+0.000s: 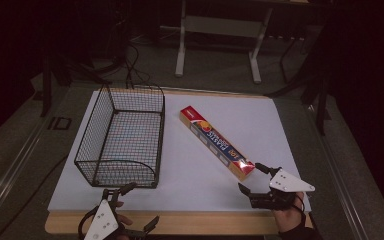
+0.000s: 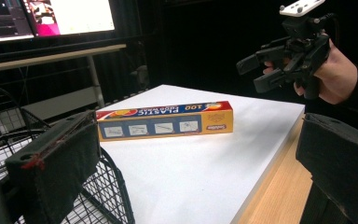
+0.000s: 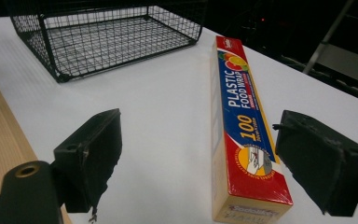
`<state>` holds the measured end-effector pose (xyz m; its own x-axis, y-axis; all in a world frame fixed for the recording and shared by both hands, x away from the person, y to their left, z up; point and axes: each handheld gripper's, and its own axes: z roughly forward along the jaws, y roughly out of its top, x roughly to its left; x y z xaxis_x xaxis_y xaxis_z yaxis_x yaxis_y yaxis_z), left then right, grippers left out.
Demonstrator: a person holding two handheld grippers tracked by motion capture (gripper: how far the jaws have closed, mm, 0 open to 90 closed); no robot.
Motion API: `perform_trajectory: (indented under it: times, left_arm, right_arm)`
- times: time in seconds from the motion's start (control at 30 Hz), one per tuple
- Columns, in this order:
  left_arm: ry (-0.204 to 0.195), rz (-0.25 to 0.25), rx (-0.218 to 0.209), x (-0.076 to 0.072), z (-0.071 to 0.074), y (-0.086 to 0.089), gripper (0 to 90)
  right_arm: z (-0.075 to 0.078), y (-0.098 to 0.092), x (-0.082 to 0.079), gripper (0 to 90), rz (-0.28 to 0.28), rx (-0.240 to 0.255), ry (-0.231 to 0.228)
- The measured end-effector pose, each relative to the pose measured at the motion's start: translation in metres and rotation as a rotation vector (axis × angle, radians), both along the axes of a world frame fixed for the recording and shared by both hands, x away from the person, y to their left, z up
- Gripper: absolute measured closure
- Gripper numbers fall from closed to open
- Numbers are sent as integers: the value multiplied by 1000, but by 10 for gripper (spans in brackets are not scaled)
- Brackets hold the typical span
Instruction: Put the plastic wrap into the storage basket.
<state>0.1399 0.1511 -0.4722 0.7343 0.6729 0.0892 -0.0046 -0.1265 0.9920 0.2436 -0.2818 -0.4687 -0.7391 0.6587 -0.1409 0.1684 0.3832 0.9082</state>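
My right gripper (image 1: 254,178) hangs with jaws spread wide, holding nothing, over the white board's (image 1: 260,120) near edge. The plastic-wrap box (image 1: 216,142) lies flat, its near end at my eleven o'clock, just beside one jaw. My left gripper (image 1: 136,205) gapes empty at the wire basket's (image 1: 122,132) near corner; bare board lies between basket and box.

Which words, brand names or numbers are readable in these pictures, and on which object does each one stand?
"PLASTIC FOOD WRAP": on the blue top face of the long box, right gripper view.
"100": in yellow, same face, nearer the red end.
Brand label on the box's near end: cut off by the frame, not readable.
Small red label at the far end: too small.
Monitor in the left gripper view: blurred, unreadable.
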Motion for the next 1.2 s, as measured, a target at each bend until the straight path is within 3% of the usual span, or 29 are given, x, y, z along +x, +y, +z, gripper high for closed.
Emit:
perform_trajectory:
  times: [0.3, 0.43, 0.6, 0.73, 1.2]
  left_arm:
    - [0, -1, 3, 0, 0, 0, 2]
    - [-4, -3, 6, 0, 0, -1, 2]
    - [-4, -2, 6, 0, 0, -1, 2]
    - [-4, -3, 8, 0, 0, -1, 2]
    - [-4, 3, 15, 0, 0, -2, 2]
  right_arm:
    - [0, 3, -1, 147, 48, -13, -16]
    - [0, 6, -2, 148, 62, -27, 3]
    - [2, 11, -6, 134, 53, -49, 6]
    - [7, 12, -6, 134, 46, -38, -7]
    - [20, 20, 11, 134, 36, -56, 6]
